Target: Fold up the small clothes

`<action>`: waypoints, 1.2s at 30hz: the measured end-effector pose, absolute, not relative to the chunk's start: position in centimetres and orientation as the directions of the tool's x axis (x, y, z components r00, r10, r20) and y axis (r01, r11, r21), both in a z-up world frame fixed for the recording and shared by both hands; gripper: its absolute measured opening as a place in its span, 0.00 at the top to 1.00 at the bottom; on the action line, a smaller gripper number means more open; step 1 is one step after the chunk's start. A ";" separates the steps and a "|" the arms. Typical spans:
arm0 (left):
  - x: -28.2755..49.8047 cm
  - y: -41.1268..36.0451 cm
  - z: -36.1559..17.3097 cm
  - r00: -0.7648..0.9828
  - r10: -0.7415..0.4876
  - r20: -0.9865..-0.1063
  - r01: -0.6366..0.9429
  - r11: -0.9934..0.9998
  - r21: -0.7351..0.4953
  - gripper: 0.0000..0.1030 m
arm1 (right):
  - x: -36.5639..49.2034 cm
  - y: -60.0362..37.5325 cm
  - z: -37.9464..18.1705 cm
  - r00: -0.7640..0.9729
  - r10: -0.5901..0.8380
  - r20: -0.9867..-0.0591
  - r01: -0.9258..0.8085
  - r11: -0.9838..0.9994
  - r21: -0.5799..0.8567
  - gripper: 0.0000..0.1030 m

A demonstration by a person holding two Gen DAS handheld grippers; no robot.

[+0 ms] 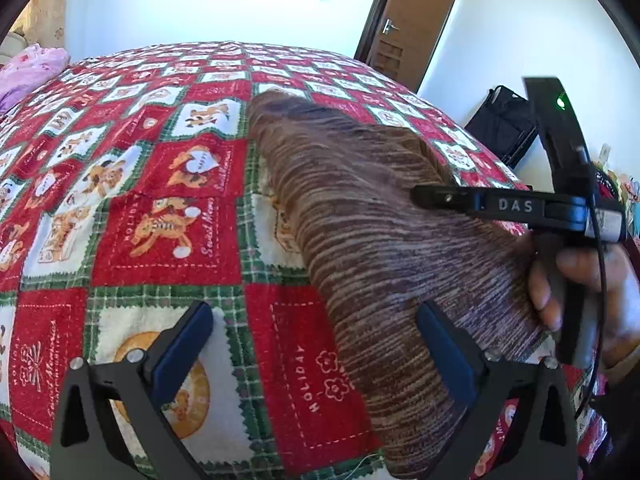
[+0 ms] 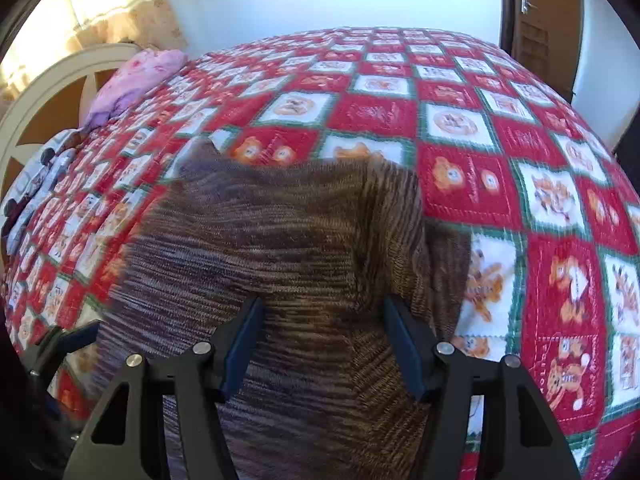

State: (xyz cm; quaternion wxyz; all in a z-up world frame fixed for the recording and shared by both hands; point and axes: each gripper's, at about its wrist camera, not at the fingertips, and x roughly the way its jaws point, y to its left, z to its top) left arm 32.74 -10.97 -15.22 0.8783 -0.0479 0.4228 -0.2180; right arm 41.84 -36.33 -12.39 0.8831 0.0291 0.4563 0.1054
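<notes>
A brown striped knit garment (image 1: 372, 240) lies on the bed, spread over a red, white and green holiday-print blanket (image 1: 160, 208) that serves as the folding surface. It looks like a small sweater already folded narrower: in the left wrist view it forms one long band, its long axis running from the near edge of the bed, by the person, away toward the far side and the door (image 1: 412, 20). The knit stripes run across that axis.

The left claw (image 1: 316, 352) stands released, jaws wide apart; one finger rests over bare blanket, the other over the garment's near edge, nothing pinched between them. I would guess it has let go so the cloth can settle flat.

The right claw (image 2: 324, 344) hovers over the near part of the garment (image 2: 280, 248) with its jaws partly apart and cloth lying beneath the gap. It does not appear to be gripping. A raised ridge of fabric (image 2: 392, 216) runs away from it on the right, probably a folded-in sleeve or side. A pink pillow (image 2: 132, 80) sits well apart by the headboard.
</notes>
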 end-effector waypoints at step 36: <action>33.3 -12.4 -15.3 0.535 -0.392 -0.748 0.355 0.908 -0.221 0.00 | 44.0 -42.6 -13.4 0.578 0.314 -0.753 -0.097 0.943 0.319 0.52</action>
